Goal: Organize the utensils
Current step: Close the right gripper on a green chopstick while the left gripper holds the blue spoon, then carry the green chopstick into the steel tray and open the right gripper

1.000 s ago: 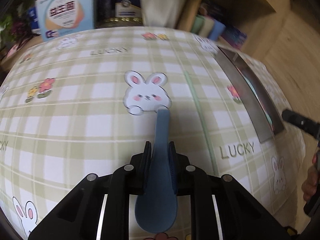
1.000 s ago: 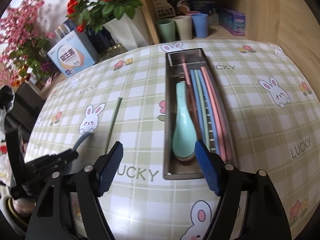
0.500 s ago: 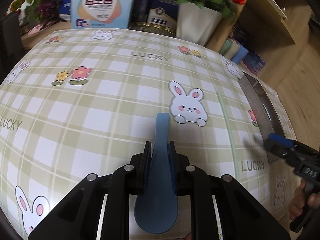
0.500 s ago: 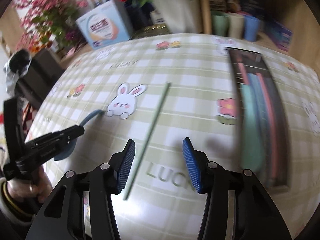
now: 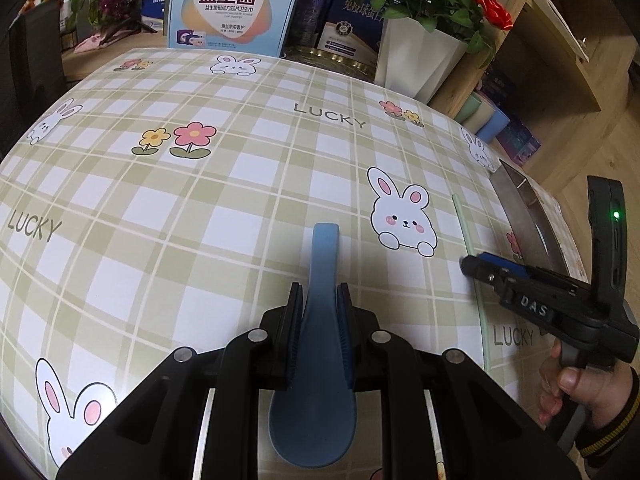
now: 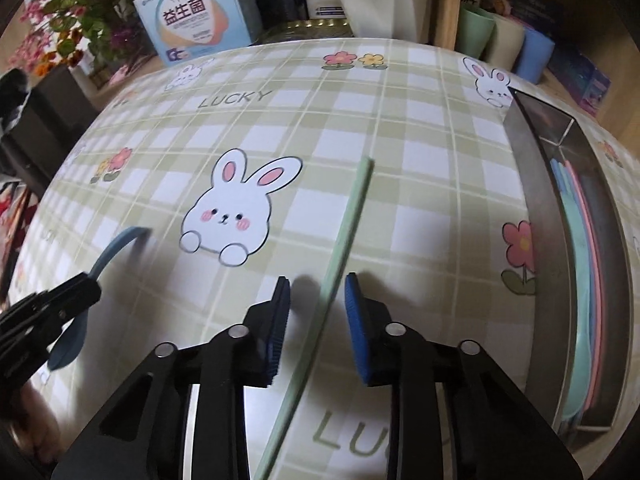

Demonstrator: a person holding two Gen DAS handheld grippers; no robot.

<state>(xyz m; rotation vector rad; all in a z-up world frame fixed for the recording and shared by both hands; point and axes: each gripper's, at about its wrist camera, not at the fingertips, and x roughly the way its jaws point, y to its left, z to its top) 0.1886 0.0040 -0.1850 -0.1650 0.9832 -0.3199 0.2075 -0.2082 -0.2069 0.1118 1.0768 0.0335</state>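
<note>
Our left gripper [image 5: 318, 296] is clamped on the blue spoon [image 5: 316, 352], low in the centre of its view. Our right gripper [image 6: 318, 292] is closing, fingers apart on either side of the green chopstick [image 6: 344, 240] and not touching it. The metal tray [image 6: 544, 240] with the other utensils curves down the right edge.

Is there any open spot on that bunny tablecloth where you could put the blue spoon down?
Yes: the tablecloth is bare from the bunny print leftward, out to the flower prints and the box at the back. It is crowded to the right, where the green chopstick lies between the right gripper's closing jaws, beside the metal tray.
</note>
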